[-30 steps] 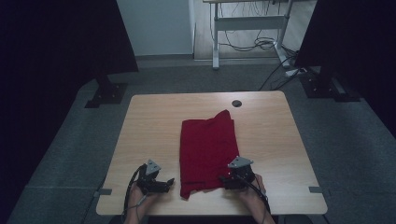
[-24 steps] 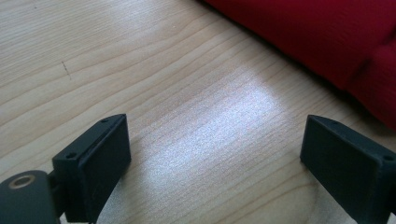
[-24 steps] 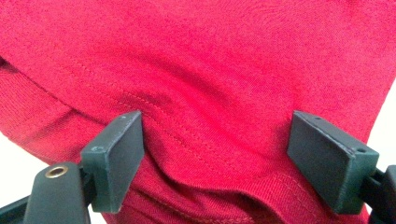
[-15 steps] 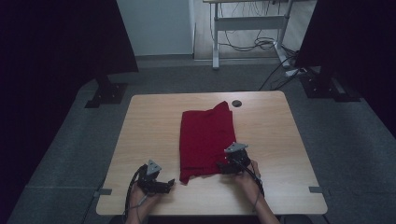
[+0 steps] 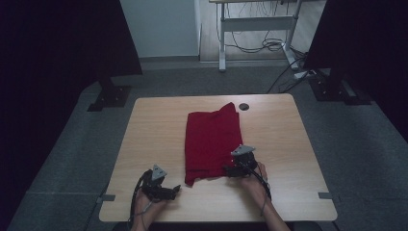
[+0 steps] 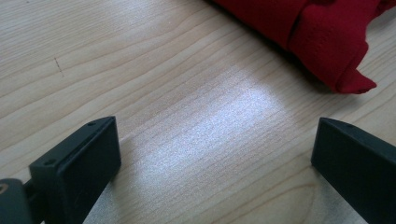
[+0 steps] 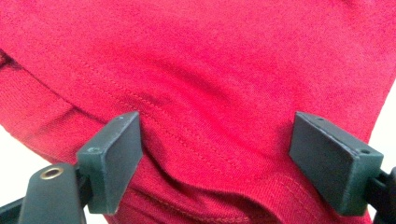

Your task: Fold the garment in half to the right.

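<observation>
A red cloth [image 5: 211, 137] lies folded in a long strip down the middle of the wooden table [image 5: 154, 130]. My right gripper [image 5: 227, 169] rests over the cloth's near right edge, pointing left. In the right gripper view its jaws stand wide apart [image 7: 219, 163] above the red cloth [image 7: 210, 70] and have just opened a little further; the pads do not press on it. My left gripper [image 5: 175, 188] lies near the table's front edge, left of the cloth's near corner [image 6: 345, 79]. Its jaws [image 6: 215, 158] have just been opening, with only bare wood between them.
A small dark round disc [image 5: 244, 106] sits at the table's far edge. Black stand feet are on the floor at the left [image 5: 113, 94] and right [image 5: 337, 89]. A desk frame with cables [image 5: 260, 29] stands behind.
My right gripper has moved away from the table's front edge and a little left, onto the cloth's near right edge. The left hand has stayed where it was.
</observation>
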A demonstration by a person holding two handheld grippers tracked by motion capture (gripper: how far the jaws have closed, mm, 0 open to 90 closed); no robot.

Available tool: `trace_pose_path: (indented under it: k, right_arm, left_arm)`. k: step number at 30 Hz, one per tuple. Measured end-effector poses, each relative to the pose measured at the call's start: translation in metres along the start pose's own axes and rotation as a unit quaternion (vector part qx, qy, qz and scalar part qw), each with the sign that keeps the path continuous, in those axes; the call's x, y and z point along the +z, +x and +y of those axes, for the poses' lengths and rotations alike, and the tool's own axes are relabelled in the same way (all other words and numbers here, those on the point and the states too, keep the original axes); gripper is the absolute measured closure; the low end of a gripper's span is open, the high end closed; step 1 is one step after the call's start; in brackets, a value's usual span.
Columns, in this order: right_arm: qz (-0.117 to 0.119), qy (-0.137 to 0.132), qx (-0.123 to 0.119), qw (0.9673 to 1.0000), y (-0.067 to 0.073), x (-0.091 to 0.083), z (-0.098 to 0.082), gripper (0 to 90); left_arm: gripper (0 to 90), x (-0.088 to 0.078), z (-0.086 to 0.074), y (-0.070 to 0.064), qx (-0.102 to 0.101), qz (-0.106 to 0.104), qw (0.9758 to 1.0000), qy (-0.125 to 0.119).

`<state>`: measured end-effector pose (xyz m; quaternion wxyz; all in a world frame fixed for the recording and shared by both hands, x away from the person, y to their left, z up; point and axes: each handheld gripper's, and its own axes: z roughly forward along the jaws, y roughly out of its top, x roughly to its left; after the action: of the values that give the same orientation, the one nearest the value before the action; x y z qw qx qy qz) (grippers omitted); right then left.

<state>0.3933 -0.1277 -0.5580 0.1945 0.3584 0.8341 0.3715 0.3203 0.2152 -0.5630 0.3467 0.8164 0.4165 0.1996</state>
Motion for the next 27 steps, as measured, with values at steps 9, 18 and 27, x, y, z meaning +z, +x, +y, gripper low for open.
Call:
trace_pose_path:
  k: [9,18,27]
  right_arm:
    - [0.02,-0.008,-0.005,0.9998,0.004,-0.009,0.002,13.8]
    - [0.032,-0.017,-0.007,0.9993,0.007,-0.023,0.001,12.8]
    - [0.039,-0.018,-0.013,0.999,0.006,-0.042,-0.007,12.0]
  left_arm:
    - [1.5,0.0,0.0,0.0,0.0,0.0,1.0,0.0]
    - [1.4,0.0,0.0,0.0,-0.001,0.001,1.0,0.0]
    - [1.4,0.0,0.0,-0.001,-0.002,0.002,1.0,0.001]
